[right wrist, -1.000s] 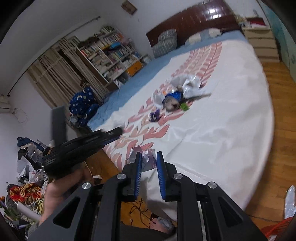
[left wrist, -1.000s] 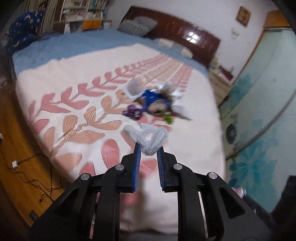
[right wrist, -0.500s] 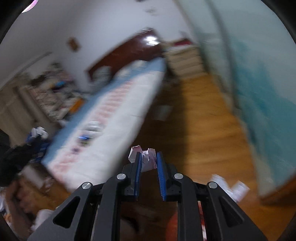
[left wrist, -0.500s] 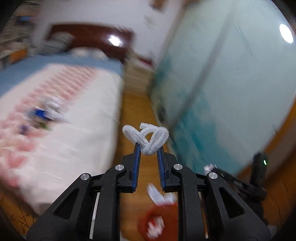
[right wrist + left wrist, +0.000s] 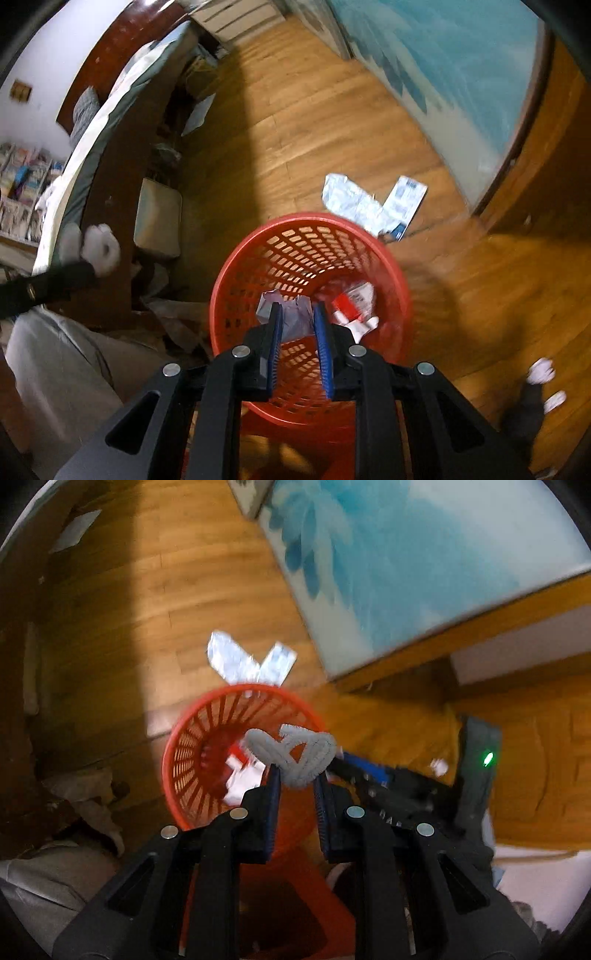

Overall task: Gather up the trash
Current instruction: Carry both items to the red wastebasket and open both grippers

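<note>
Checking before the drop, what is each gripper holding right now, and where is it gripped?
The left gripper pinches a twisted white pipe cleaner by its lower loop; the right gripper clamps crumpled paper by its middle.

I see a warm brown wooden plank floor (image 5: pixel 332 122) under patchy light. A pale blue flower-patterned wall panel (image 5: pixel 406 554) rises beside it; a dark wooden bed frame (image 5: pixel 110 155) stands opposite.

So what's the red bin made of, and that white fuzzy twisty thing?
The red bin looks like moulded plastic: a smooth, slightly shiny lattice of holes. The white fuzzy twist held in the left gripper looks like a pipe cleaner, soft fluff probably over bendy wire, since it keeps its loops.
</note>
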The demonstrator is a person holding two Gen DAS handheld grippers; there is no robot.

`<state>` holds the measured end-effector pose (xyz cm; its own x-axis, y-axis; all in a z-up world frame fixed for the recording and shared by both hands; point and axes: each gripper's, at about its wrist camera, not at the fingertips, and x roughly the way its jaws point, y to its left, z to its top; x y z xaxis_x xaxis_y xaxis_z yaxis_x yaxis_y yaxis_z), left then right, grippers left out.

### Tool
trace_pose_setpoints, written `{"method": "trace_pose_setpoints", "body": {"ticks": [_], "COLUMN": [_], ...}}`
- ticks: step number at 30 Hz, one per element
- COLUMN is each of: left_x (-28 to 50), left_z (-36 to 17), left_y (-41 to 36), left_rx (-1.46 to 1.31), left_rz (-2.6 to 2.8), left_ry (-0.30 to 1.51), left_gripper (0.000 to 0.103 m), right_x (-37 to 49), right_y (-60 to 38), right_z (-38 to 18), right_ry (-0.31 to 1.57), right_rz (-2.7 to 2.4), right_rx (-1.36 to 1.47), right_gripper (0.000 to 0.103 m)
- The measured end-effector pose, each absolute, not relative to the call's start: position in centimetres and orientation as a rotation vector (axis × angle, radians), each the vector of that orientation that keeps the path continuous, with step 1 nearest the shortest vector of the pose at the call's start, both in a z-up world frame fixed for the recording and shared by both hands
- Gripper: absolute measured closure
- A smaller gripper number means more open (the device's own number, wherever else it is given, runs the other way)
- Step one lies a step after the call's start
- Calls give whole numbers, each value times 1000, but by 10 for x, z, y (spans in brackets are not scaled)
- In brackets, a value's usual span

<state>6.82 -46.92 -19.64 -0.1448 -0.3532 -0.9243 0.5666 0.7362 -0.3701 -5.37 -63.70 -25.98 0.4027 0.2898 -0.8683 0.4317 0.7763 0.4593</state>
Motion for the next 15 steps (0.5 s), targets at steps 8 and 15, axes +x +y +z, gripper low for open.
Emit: {"method": "trace_pose_setpoints", "body": {"ticks": [8, 15], "left_x": [66, 75], "left_z": [-202, -179], "left_y": [-467, -448], "left_rx": [223, 109], "left_rz": [-714, -679], "left_ry": [1535, 1459], "left_gripper": [31, 24], "right_x": [-40, -41], "right_y": [-646, -661], "right_z": [-261, -232], "right_ry": [1163, 1117], "right_rz": [-133, -154], "right_rx": [722, 707], "right_gripper": [53, 53]}}
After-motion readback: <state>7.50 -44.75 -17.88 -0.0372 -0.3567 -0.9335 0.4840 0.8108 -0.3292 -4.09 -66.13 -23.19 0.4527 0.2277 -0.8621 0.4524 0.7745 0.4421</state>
